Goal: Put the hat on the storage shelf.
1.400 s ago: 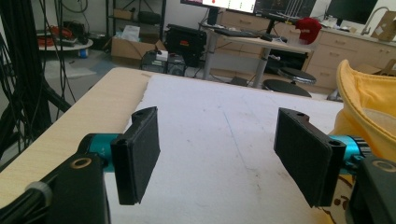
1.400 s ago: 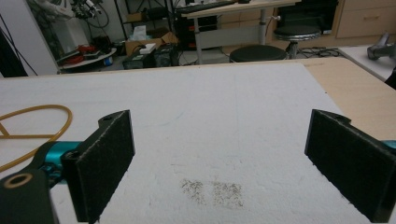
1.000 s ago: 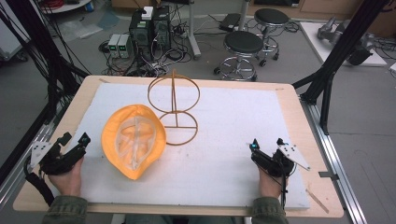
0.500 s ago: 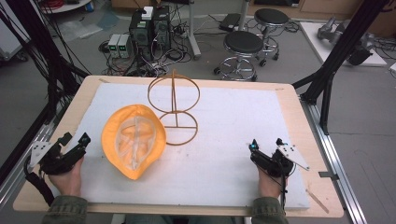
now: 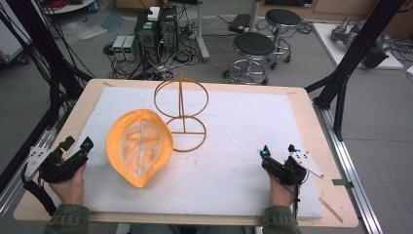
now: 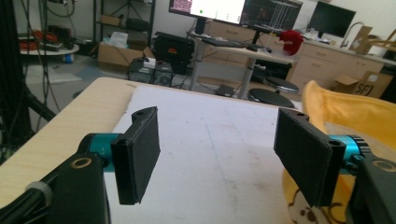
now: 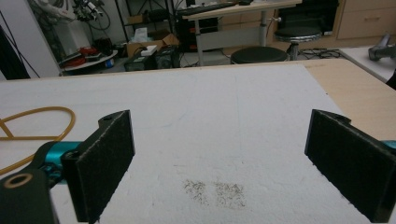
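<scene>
Resting at the near worktop (image 5: 302,105) corners, both grippers are held with jaws apart.
The left gripper (image 5: 75,145) is seen just beside the orange hat (image 5: 139,146); the right gripper (image 5: 277,148) well apart; a wire stand (image 5: 181,114) behind.

I see the high view from above my side of the table (image 5: 302,105), looking forward and down, taking in the whole white mat (image 5: 234,126) and the lab floor beyond. My left gripper view sits low, just above the mat's left side, looking along the jaws toward the far edge; the yellow hat (image 6: 355,116) touches its right border. My right gripper view sits equally low at the mat's right side, facing forward, with the wire stand (image 7: 37,123) at its left edge. Every view shares the mat.
</scene>
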The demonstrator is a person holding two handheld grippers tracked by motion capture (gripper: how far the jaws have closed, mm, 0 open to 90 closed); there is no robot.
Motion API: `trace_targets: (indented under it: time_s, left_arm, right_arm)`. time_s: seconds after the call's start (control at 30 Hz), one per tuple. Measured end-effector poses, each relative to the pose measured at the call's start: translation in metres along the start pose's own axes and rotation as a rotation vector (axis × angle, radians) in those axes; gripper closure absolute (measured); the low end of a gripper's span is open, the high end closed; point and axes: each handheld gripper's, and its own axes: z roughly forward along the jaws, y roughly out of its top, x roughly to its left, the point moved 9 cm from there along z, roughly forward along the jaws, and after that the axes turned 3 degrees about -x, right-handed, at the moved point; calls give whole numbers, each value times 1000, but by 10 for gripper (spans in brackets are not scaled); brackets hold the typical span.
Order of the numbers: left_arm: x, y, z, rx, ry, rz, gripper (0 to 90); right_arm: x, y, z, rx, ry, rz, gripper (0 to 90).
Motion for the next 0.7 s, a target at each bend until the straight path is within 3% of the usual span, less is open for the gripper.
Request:
trace_targets:
  time_s: [0.2,0.7]
  left_arm:
    - [-9,8,-1,-16,-40,-28,314]
    - [-30,16,1,-19,-98,-18,314]
  right_arm:
    - [0,0,1,-2,3,-8,71]
    - [2,0,1,0,9,-7,71]
